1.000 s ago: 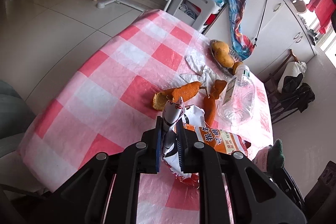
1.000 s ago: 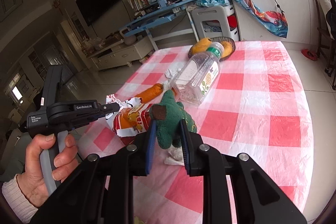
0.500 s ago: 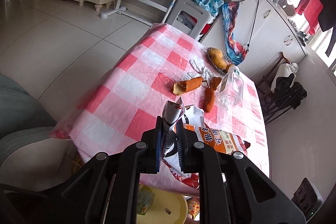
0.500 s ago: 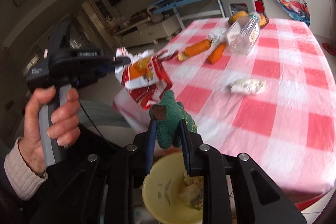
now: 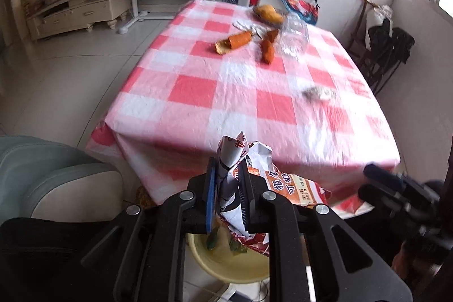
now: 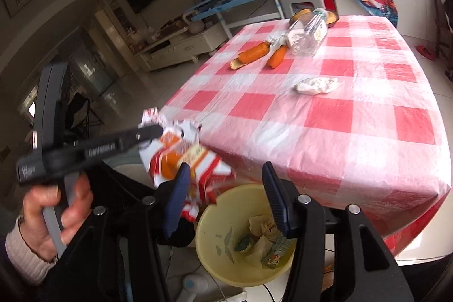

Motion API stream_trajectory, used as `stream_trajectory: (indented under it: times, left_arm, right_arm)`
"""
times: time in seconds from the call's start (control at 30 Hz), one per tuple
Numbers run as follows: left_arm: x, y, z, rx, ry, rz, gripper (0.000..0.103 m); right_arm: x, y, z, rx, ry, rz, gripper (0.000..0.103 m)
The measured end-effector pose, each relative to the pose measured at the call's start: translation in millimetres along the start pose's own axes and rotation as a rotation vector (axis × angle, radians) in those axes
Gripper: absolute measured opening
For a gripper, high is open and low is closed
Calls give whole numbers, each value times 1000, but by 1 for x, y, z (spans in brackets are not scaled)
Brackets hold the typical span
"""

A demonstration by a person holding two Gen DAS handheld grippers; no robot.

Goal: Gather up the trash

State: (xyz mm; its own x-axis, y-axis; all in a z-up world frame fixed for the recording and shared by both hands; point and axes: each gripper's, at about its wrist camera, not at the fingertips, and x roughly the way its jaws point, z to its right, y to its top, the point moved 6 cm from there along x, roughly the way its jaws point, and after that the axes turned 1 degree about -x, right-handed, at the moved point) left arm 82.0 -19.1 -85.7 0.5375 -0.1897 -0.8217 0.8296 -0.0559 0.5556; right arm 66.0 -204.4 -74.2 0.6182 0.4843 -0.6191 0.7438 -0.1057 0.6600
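My left gripper (image 5: pixel 227 169) is shut on the twisted top of a red, white and orange snack bag (image 5: pixel 286 186), and its jaws are opening slightly. In the right wrist view the bag (image 6: pixel 181 154) hangs from the left gripper (image 6: pixel 153 132) just off the table's near corner, beside a yellow bin (image 6: pixel 215 259). My right gripper (image 6: pixel 226 171) hovers over the bin with its jaws opening wide and nothing between them. Crumpled paper and a green scrap (image 6: pixel 243 244) lie inside the bin. The bin (image 5: pixel 226 265) also shows under the left fingers.
On the red-checked tablecloth (image 6: pixel 339 132) lie a crumpled tissue (image 6: pixel 317 84), two orange peel pieces (image 6: pixel 252 54), a clear plastic bottle (image 6: pixel 307 34) and a fruit bowl (image 6: pixel 329 16). A grey sofa (image 5: pixel 42 174) stands left of the bin. A hand (image 6: pixel 56 217) holds the left gripper.
Both grippers have moved from over the table to past its near edge, above the bin. The right jaws have opened and the green thing has left them. The left still carries the bag.
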Motion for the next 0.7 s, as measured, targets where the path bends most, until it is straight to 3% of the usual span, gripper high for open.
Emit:
stream_trajectory:
  times: [0.1,0.3,0.7]
  left_arm:
    - [-2,-11,6,31,11,-3,24]
    - [-25,2,-7,-14,32,112,45]
    - [-29,11,-25,-90,68,153,57]
  right_arm:
    - [-3,6,9,38,-40,49,57]
    - [0,11,16,34,-117,75,63]
    - [9,2,17,-6,-170,52,68]
